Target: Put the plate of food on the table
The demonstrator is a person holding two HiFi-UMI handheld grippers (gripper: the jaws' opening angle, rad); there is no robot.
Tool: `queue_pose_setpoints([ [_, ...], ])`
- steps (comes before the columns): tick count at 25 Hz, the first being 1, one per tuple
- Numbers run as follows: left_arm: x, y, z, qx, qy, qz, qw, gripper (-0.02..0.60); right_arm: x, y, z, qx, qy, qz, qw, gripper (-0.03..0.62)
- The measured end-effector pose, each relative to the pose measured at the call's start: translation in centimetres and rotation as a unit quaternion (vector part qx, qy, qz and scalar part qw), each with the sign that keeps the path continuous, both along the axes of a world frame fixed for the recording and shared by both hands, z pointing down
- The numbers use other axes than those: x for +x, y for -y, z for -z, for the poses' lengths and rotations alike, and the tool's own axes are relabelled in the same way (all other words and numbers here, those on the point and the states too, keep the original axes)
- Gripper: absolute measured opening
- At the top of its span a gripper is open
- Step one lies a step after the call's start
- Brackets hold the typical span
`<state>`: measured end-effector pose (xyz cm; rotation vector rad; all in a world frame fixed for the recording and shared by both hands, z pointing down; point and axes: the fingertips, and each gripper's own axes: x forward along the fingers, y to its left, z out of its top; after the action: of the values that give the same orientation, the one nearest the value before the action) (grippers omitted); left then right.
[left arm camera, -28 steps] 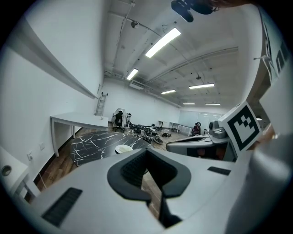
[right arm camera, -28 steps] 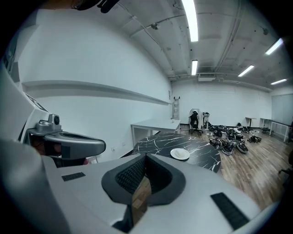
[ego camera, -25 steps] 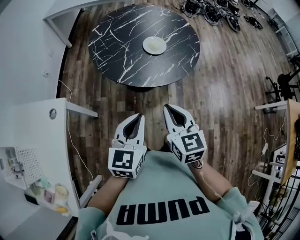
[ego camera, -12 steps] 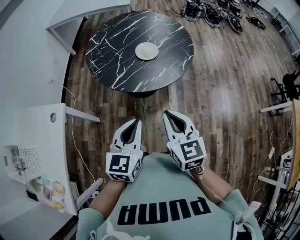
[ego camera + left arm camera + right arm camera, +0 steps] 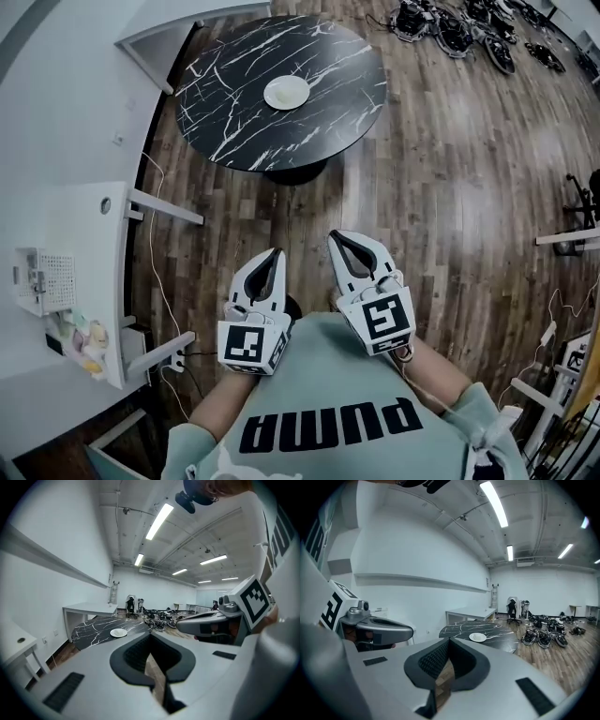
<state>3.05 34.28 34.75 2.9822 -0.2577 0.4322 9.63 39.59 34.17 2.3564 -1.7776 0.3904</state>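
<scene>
Black marble table [image 5: 225,103] stands at the far side, with a white plate [image 5: 286,92] near its middle. Close to the person, the left gripper [image 5: 274,255] and right gripper [image 5: 337,236] hang side by side over the wooden floor [image 5: 450,187], well apart from the table, jaws pressed together on nothing.

Brightly lit from ceiling strips [image 5: 159,521] above the round table [image 5: 281,89]; pale sheen on wood floor [image 5: 525,141] right of table; heavy fisheye bending, black corners.
</scene>
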Motion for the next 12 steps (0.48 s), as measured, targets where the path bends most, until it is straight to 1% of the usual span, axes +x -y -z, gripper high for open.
queue_pose_setpoints([
  [3, -1.2, -2.9, -1.2, 0.004, 0.012, 0.029, 0.9995, 0.006, -0.3, -2.5, -0.8, 0.004, 0.008, 0.019, 1.000, 0.009],
  [6, -2.3, -4.7, -2.7, -0.001, 0.024, 0.055, 0.9982, 0.006, -0.5, -4.6, -2.6, -0.004, 0.021, 0.030, 0.999, 0.008],
  [12, -2.6, -6.6, -4.4, -0.007, 0.034, 0.080, 0.9962, 0.006, -0.8, -6.9, -5.1, -0.025, 0.032, 0.039, 0.998, 0.008],
])
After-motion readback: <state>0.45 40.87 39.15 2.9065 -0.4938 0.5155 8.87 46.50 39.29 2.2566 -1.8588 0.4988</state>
